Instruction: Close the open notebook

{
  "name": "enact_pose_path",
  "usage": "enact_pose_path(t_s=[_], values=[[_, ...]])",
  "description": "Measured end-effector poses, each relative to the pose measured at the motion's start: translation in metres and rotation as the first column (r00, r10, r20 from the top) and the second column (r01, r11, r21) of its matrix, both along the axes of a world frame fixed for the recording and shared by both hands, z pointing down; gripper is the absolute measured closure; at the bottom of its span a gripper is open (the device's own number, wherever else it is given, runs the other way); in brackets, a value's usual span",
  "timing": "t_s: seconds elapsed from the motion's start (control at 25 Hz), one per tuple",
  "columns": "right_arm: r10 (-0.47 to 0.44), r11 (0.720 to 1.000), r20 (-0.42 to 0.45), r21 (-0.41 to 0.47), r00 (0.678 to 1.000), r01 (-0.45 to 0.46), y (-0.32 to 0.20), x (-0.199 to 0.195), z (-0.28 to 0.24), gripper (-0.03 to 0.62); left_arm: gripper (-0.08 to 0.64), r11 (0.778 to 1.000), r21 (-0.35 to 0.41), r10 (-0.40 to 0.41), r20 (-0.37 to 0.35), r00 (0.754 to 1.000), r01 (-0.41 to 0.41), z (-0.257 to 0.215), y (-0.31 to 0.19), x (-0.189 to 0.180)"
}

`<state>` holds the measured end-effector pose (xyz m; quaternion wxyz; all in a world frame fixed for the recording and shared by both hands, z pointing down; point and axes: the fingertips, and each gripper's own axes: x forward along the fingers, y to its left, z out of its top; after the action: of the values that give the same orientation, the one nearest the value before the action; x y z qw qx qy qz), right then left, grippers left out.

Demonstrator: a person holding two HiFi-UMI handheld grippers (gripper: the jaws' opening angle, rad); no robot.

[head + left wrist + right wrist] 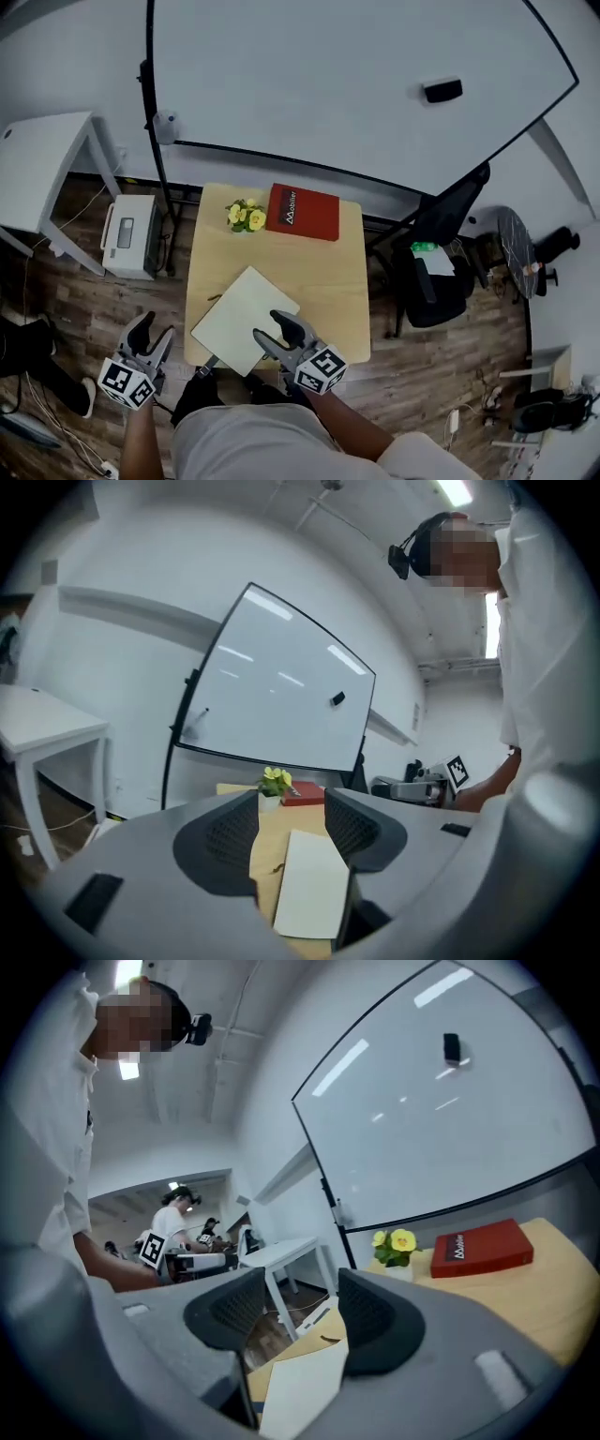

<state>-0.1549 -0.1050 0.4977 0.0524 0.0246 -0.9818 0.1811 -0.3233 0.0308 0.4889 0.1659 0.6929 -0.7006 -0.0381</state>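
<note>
Head view: wooden table (323, 272) in front of a large whiteboard (356, 84). The notebook (246, 319) lies flat on the table's near half, turned at an angle, with one pale face up; whether a second page is spread, cannot tell. Red book (304, 212) at the far edge, with a small pot of yellow flowers (246, 216) just left of it. Left gripper (153, 330) off the near-left corner, over the wooden floor, apart from the notebook. Right gripper (272, 330) over the near edge, at the notebook's near-right corner; contact not clear from here.

Left gripper view: jaws stand wide apart, nothing between the pads. Through the gap the notebook shows farther off on the table, the flowers and red book beyond it.

Right gripper view: jaws likewise apart and empty. The notebook's pale corner sits low in the gap, below the pads. Red book and flowers off to the right, under the whiteboard
</note>
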Motion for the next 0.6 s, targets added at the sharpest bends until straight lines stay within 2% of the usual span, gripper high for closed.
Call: enact_pose_path(t_s=[0.08, 0.2, 0.28, 0.44, 0.52, 0.6], values=[[0.084, 0.995, 0.009, -0.055, 0.996, -0.083, -0.007, 0.008, 0.002, 0.346, 0.353, 0.992, -0.008, 0.124, -0.032, 0.992, -0.124, 0.007, -0.019, -0.002], [0.205, 0.959, 0.021, -0.205, 0.978, -0.197, -0.012, 0.025, 0.012, 0.347, 0.354, 0.953, -0.039, 0.296, -0.091, 0.951, -0.301, 0.022, -0.044, -0.005], [0.256, 0.924, 0.011, -0.298, 0.967, -0.241, -0.011, 0.037, 0.023, 0.347, 0.356, 0.909, -0.077, 0.398, -0.138, 0.907, -0.41, 0.037, -0.059, -0.003], [0.301, 0.869, -0.061, -0.395, 0.952, -0.3, 0.0, 0.067, 0.053, 0.347, 0.356, 0.805, -0.127, 0.54, -0.249, 0.804, -0.58, 0.065, -0.083, 0.009], [0.33, 0.814, -0.082, -0.48, 0.941, -0.327, 0.007, 0.085, 0.069, 0.347, 0.356, 0.76, -0.134, 0.576, -0.315, 0.754, -0.636, 0.077, -0.092, 0.016], [0.356, 0.742, -0.099, -0.575, 0.929, -0.346, 0.017, 0.1, 0.084, 0.347, 0.357, 0.715, -0.148, 0.593, -0.389, 0.705, -0.683, 0.091, -0.097, 0.022]])
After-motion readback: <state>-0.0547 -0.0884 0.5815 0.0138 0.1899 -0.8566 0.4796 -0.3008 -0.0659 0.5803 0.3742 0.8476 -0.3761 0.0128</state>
